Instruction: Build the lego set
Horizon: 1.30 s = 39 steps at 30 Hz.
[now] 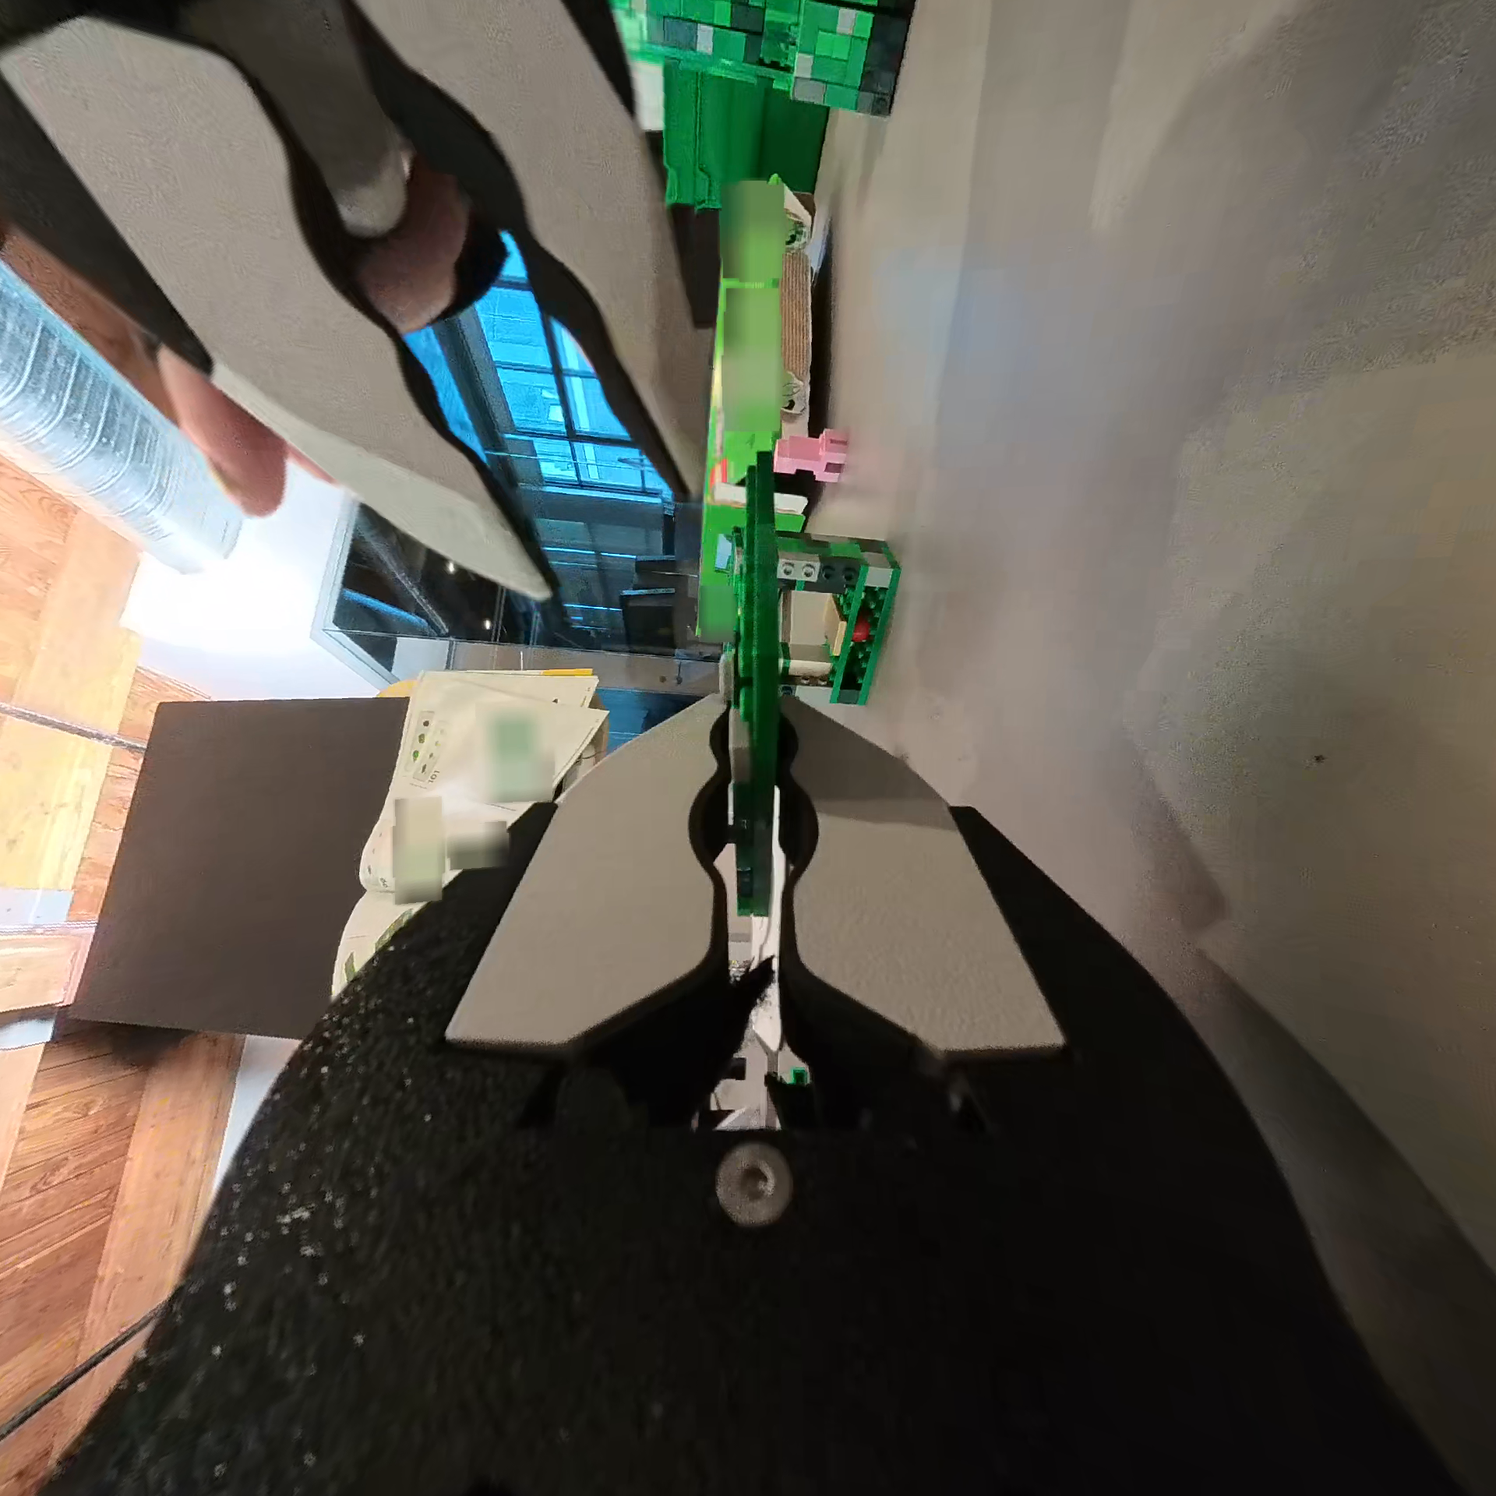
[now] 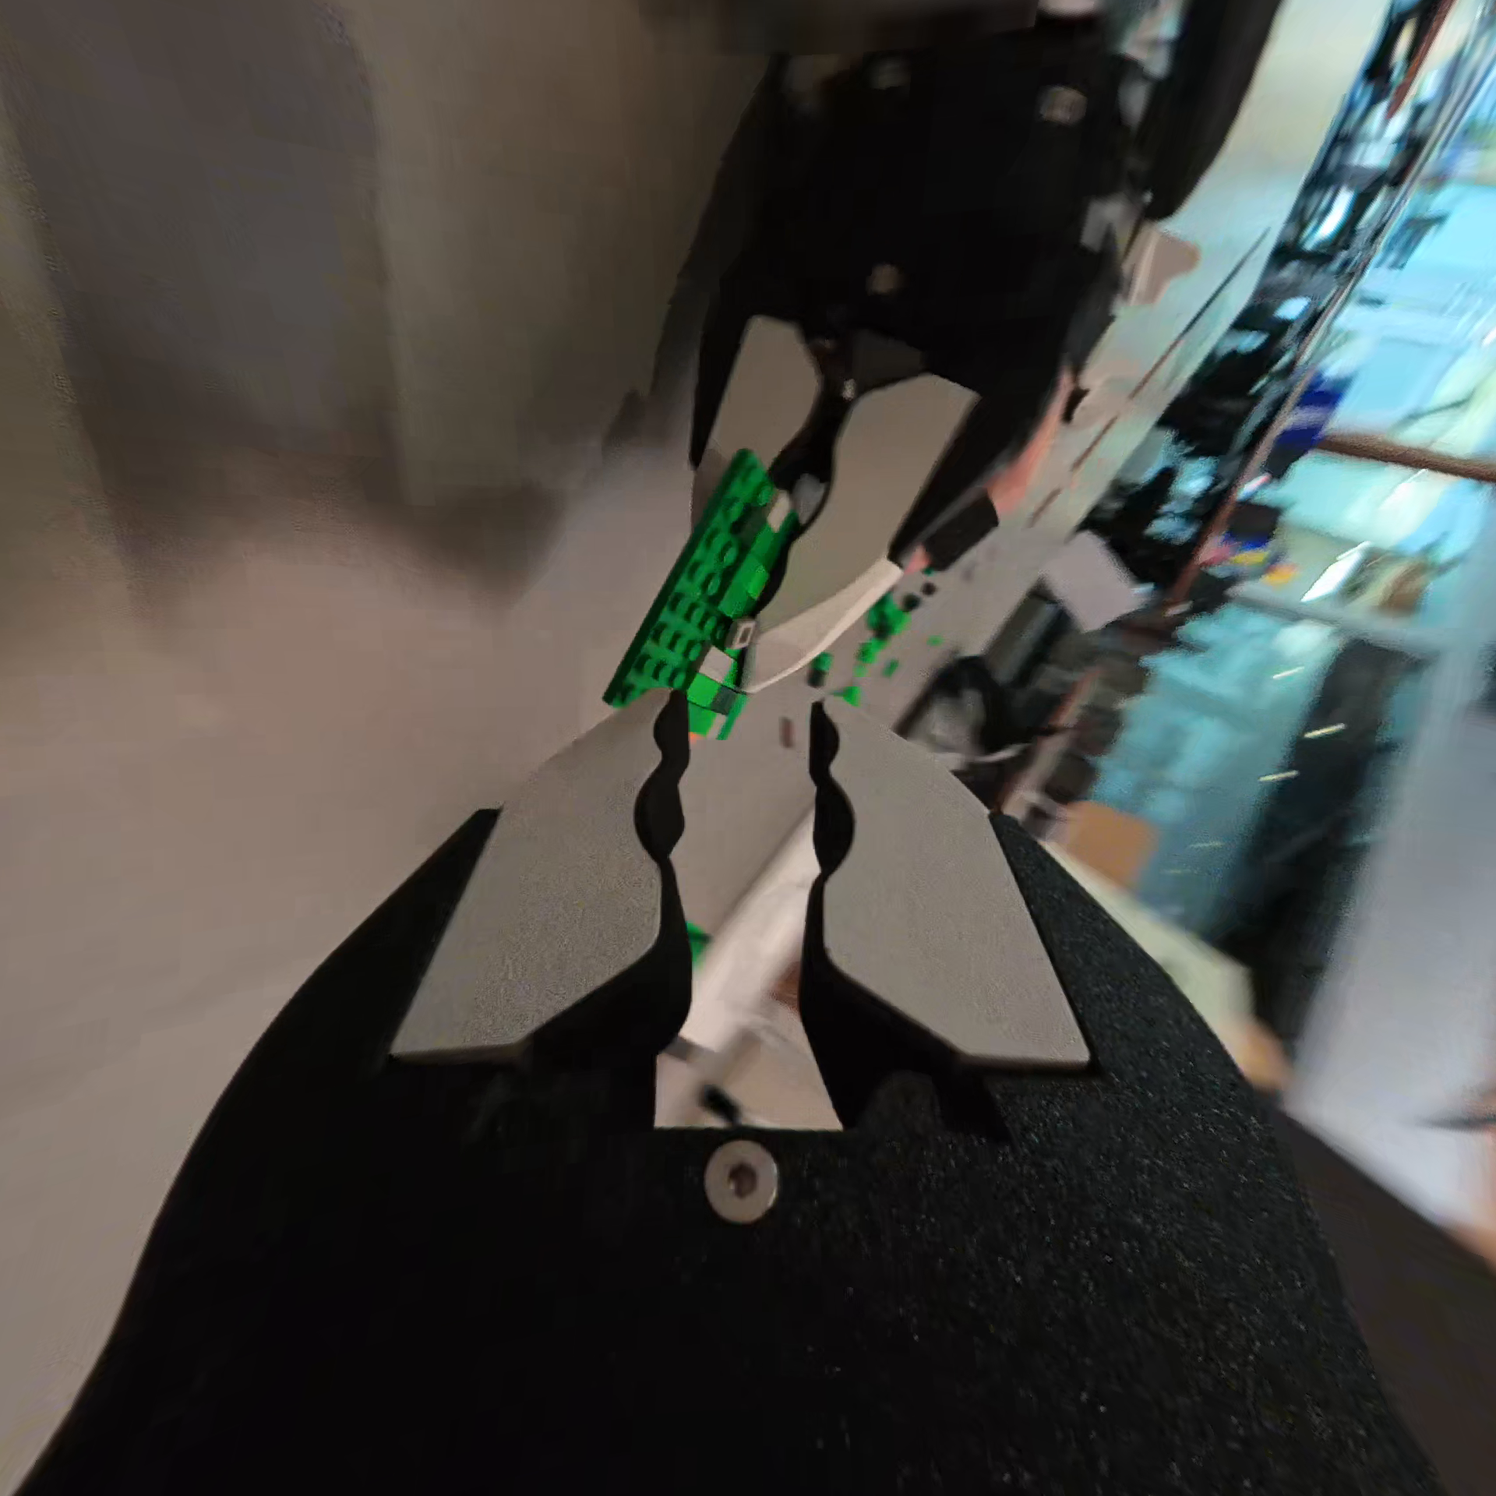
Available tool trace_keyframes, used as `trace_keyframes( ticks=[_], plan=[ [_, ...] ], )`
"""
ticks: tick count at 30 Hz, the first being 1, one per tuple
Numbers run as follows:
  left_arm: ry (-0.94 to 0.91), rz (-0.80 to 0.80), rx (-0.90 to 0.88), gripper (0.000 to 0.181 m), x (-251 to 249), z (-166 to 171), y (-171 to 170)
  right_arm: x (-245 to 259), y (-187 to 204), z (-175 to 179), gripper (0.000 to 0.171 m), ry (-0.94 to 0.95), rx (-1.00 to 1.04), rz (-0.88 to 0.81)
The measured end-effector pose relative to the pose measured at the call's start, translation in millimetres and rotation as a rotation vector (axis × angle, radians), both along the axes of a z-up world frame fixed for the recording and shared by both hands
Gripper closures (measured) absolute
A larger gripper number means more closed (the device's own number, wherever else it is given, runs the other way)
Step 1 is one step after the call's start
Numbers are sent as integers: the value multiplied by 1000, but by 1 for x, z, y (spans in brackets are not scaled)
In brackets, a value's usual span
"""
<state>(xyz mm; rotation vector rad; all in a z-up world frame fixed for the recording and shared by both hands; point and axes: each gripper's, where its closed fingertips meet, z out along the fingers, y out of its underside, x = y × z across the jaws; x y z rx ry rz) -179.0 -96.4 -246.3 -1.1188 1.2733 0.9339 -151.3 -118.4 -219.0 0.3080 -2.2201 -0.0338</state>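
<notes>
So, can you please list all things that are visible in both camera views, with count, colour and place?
green plate assembly: one, green with small grey and white pieces, clamped in the left gripper, held in the air
small brick build: one, green frame with grey and red parts, on the table beyond the plate
pink piece: one, pink, on the table farther off
lego box: one, green pixel pattern, far end of the table
instruction booklets: several, white, left of the left gripper
loose bricks: several, green, scattered on the table
table: one, grey
left gripper: one, black and grey, jaws shut on the plate
right gripper: one, black and grey, jaws apart, empty
</notes>
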Motion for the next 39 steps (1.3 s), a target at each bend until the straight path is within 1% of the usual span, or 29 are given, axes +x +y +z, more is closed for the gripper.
trace_keyframes(
  ticks=[2, 4, 6, 8, 9, 11, 13, 18, 20, 21, 26, 31, 33, 39],
  plan=[
    [8, 0, 2, 175, 0, 0, 0, 5, -4, 2, 146, -122, -305, -137],
    [11, 1, 3, 176, 1, 0, 0, 5, -9, 2, 146, -221, -537, -248],
    [10, 13, 12, 175, -1, 1, 1, -8, -4, 3, 158, -202, -702, -399],
    [11, 42, 30, 176, -4, 5, 2, -16, 5, -8, 161, -249, -824, -599],
    [15, 63, 45, 176, -7, 7, 3, -18, 3, -12, 161, -300, -908, -651],
    [30, 97, 61, 175, -10, 9, 5, -22, -5, -13, 161, -370, -1074, -678],
    [44, 113, 67, 175, -11, 9, 5, -27, -2, -12, 158, -378, -1138, -711],
    [53, 127, 59, 175, -14, 8, 7, -32, 1, -16, 158, -347, -1095, -748],
    [64, 128, 54, 175, -13, 6, 7, -31, 1, -19, 162, -353, -1059, -750],
    [70, 126, 51, 175, -12, 5, 7, -31, 0, -20, 164, -359, -1036, -747],
    [83, 126, 52, 176, -12, 5, 7, -23, 6, -19, 164, -425, -881, -714],
    [81, 120, 53, 176, -10, 5, 7, -22, 6, -11, 164, -363, -713, -557],
    [77, 117, 56, 176, -9, 6, 6, -22, 3, -13, 164, -362, -706, -547],
    [75, 115, 59, 176, -9, 7, 6, -23, 3, -20, 163, -389, -754, -594]
  ],
)
